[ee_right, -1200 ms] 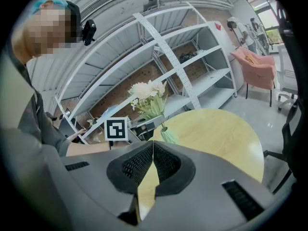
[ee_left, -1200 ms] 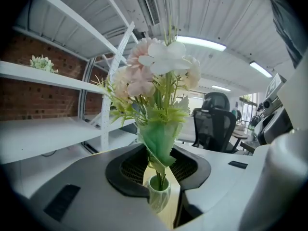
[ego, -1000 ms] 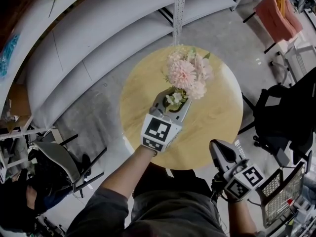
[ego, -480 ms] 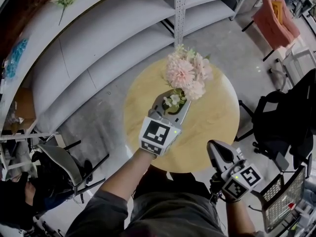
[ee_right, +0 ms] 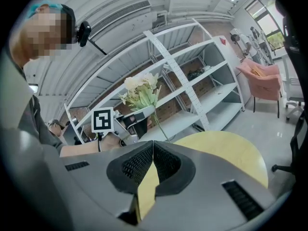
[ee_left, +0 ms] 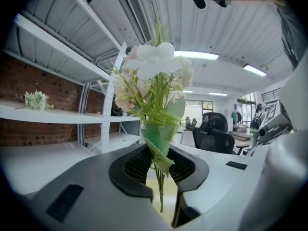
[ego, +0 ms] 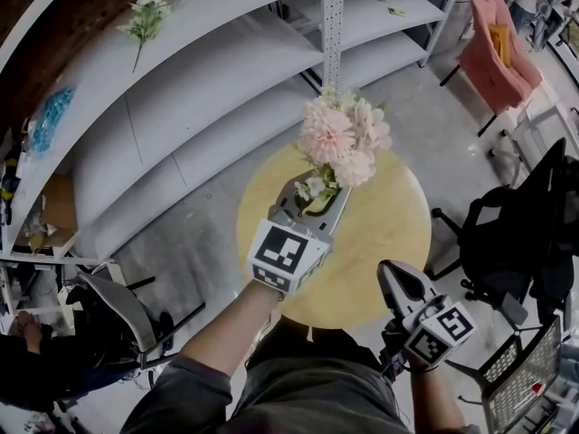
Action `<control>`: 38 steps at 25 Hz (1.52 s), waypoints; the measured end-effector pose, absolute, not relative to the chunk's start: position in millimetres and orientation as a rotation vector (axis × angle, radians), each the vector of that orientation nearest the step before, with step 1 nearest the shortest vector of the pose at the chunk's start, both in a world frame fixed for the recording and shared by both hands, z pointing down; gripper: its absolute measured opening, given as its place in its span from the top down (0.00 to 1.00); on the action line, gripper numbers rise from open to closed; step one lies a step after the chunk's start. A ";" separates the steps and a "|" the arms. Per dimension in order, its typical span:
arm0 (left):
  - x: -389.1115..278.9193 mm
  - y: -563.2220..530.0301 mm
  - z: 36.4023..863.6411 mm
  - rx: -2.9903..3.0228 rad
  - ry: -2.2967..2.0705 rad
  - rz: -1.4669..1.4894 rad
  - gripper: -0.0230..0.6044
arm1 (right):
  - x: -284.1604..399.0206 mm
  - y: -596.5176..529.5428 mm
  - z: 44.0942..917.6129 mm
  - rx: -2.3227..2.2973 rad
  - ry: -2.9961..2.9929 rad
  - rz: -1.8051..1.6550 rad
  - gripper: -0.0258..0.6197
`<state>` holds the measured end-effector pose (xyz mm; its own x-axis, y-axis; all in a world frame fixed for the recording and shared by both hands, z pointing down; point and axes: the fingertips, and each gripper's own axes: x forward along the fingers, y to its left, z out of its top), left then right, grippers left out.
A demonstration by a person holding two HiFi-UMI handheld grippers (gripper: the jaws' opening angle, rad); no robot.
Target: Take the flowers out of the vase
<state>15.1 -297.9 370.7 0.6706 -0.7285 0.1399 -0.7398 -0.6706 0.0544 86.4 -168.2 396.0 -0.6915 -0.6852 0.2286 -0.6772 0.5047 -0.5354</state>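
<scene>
My left gripper [ego: 317, 186] holds a bunch of pink and white flowers [ego: 344, 136] by the green stems, high above the round yellow table [ego: 384, 242]. In the left gripper view the stems and a leaf [ee_left: 159, 150] stand upright between the pads, whose jaws are closing on them; the blooms [ee_left: 154, 76] rise above. No vase shows in any view. My right gripper [ego: 393, 274] hangs at the table's near right edge, shut and empty. The right gripper view shows its pads meeting [ee_right: 153, 150], with the flowers [ee_right: 140, 93] and the left gripper [ee_right: 134, 119] beyond.
Grey metal shelving [ego: 181, 89] with an upright post [ego: 331, 16] stands behind the table; a loose flower sprig [ego: 145, 18] lies on its top shelf. A pink chair [ego: 498, 48] and a black office chair [ego: 507, 215] stand to the right.
Both grippers have risen. The flowers have gone up with the left gripper, and the table looks smaller and farther below.
</scene>
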 end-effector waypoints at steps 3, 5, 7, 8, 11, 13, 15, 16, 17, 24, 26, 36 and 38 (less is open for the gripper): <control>15.3 -295.6 338.5 2.815 -1.223 0.135 0.83 | 86.4 -170.8 384.1 -1.224 2.712 -0.915 0.94; 16.4 -292.5 319.0 2.843 -1.221 0.125 0.83 | 90.3 -170.2 383.6 -1.245 2.742 -0.892 0.94; 18.1 -289.5 302.7 2.858 -1.221 0.119 0.83 | 92.0 -171.5 376.9 -1.247 2.744 -0.867 0.94; 18.5 -287.9 296.2 2.861 -1.221 0.118 0.83 | 92.0 -172.2 372.9 -1.244 2.742 -0.853 0.94; 18.7 -280.1 281.2 2.884 -1.210 0.122 0.83 | 89.5 -173.2 362.0 -1.241 2.736 -0.813 0.94; 17.9 -275.8 274.1 2.897 -1.202 0.120 0.83 | 86.0 -175.3 354.4 -1.236 2.737 -0.790 0.94; 16.7 -273.9 271.3 2.896 -1.198 0.115 0.83 | 81.7 -178.1 347.3 -1.228 2.741 -0.771 0.94; 16.4 -273.4 271.2 2.893 -1.195 0.117 0.83 | 79.7 -179.4 344.6 -1.223 2.745 -0.764 0.94; 16.4 -273.0 271.4 2.891 -1.191 0.120 0.83 | 78.0 -180.6 342.4 -1.218 2.751 -0.756 0.94; 16.4 -272.0 273.1 2.882 -1.183 0.128 0.83 | 70.2 -185.6 334.0 -1.201 2.783 -0.712 0.94; 16.0 -271.8 274.2 2.878 -1.184 0.131 0.83 | 70.9 -186.7 334.2 -1.200 2.780 -0.716 0.94; 19.1 -274.9 280.4 2.856 -1.179 0.126 0.83 | 80.4 -194.3 338.1 -1.209 2.781 -0.729 0.94; 19.0 -275.7 283.0 2.853 -1.179 0.134 0.83 | 80.1 -195.8 338.5 -1.206 2.782 -0.728 0.94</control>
